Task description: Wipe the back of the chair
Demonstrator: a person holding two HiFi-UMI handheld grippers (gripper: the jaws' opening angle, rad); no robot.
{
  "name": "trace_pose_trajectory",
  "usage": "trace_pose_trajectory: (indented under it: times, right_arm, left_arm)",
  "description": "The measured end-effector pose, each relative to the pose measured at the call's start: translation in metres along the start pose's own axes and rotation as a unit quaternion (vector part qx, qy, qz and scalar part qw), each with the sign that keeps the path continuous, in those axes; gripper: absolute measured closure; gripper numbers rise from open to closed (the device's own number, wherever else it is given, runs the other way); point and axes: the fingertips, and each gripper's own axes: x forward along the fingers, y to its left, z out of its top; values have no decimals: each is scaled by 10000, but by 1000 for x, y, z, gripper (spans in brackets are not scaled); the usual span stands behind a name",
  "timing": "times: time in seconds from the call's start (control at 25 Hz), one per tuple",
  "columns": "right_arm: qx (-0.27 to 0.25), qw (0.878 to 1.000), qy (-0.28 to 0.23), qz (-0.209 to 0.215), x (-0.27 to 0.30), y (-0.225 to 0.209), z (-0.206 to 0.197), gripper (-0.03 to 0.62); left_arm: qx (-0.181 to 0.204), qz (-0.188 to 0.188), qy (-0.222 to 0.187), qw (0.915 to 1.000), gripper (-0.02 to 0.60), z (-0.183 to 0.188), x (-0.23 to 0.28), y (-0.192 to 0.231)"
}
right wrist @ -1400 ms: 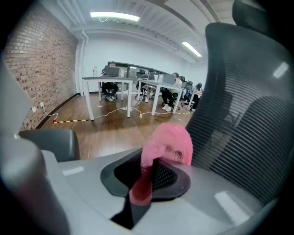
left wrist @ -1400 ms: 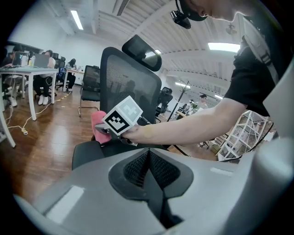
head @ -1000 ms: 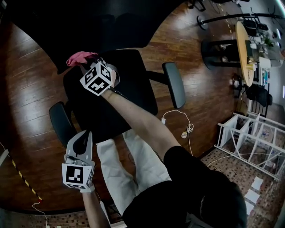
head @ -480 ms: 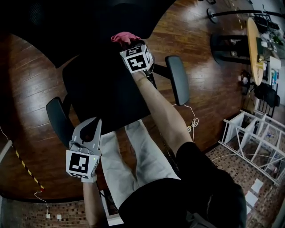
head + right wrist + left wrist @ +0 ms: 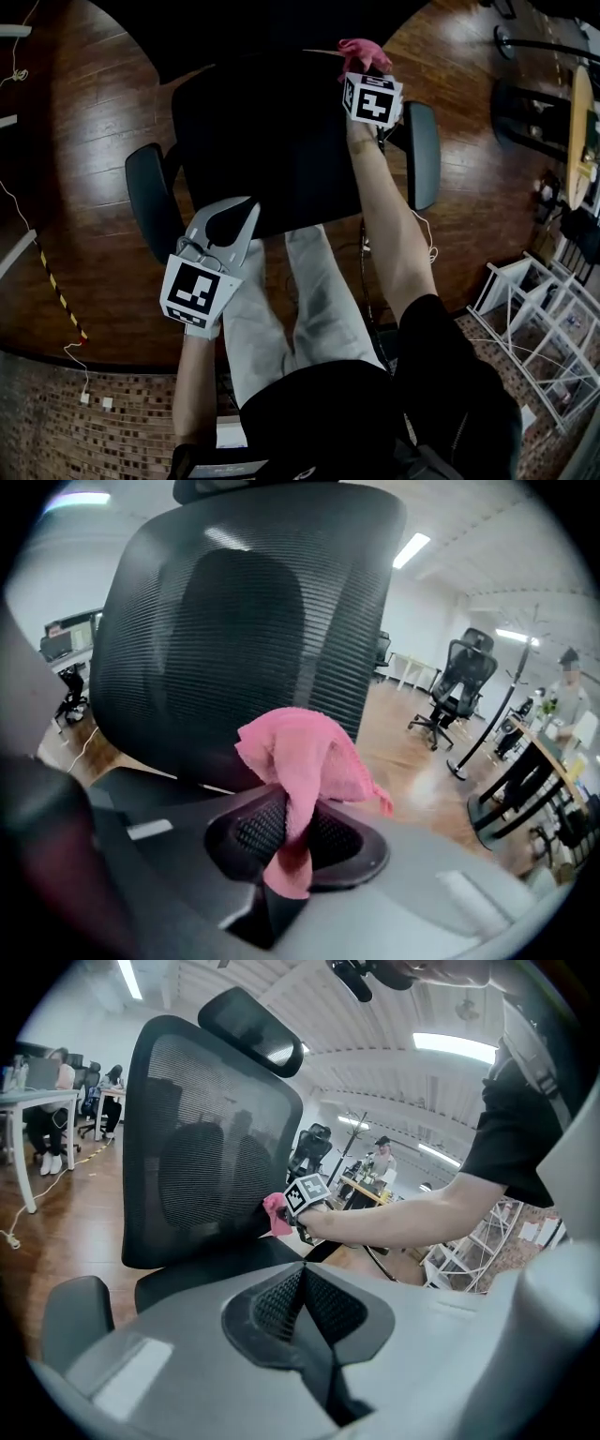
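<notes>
Open-plan office, basically. The floor [image 5: 84, 169] is dark glossy wood, and it gives way to a strip of small mosaic tiles [image 5: 56, 403] at the bottom of the head view. Yellow-black tape [image 5: 61, 295] runs across the boards. There's a white wire rack [image 5: 539, 319] off to the right and a round wooden table [image 5: 574, 112] beyond it. Long ceiling lights [image 5: 455, 1046] overhead, a white desk [image 5: 37, 1099] on the left, and a spare office chair [image 5: 461, 686] further back.

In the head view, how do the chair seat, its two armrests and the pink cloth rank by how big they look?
1. chair seat
2. armrest at the view's left and armrest at the view's right: they look alike, so not ranked
3. pink cloth
</notes>
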Motion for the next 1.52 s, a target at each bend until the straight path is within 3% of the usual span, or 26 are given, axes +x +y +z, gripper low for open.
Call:
trace_pose_trajectory:
  times: [0.12, 0.24, 0.48, 0.72, 0.96, 1.36, 1.52]
  right_arm:
    - [318, 9991, -113, -263, -3, -13, -1, 549]
    - [352, 9993, -81, -120, 0, -6, -1, 549]
    - [-424, 9974, -157, 568, 7, 65, 16, 549]
    - [-1146, 9852, -380, 1215, -2, 157, 35, 549]
    - [-1882, 9623, -559, 1881, -20, 250, 45, 549]
    - [-2802, 9071, -885, 3015, -57, 383, 49, 549]
    - [-2848, 9037, -928, 3058, -60, 390, 50, 549]
  left_arm:
    - [-48, 12, -7, 10000, 591, -5, -2, 0]
    - [-69, 29, -20, 10000, 591, -4, -4, -3]
    - [-143, 94, -34, 9998, 591, -10, -12, -3]
    - [-241, 163, -91, 9995, 591, -25, -32, 4]
    - [-328, 303, -190, 9988, 591, -31, -52, 10]
    - [-450, 527, -332, 9970, 591, -39, -76, 29]
    - [-459, 569, -298, 9969, 591, -43, -82, 32]
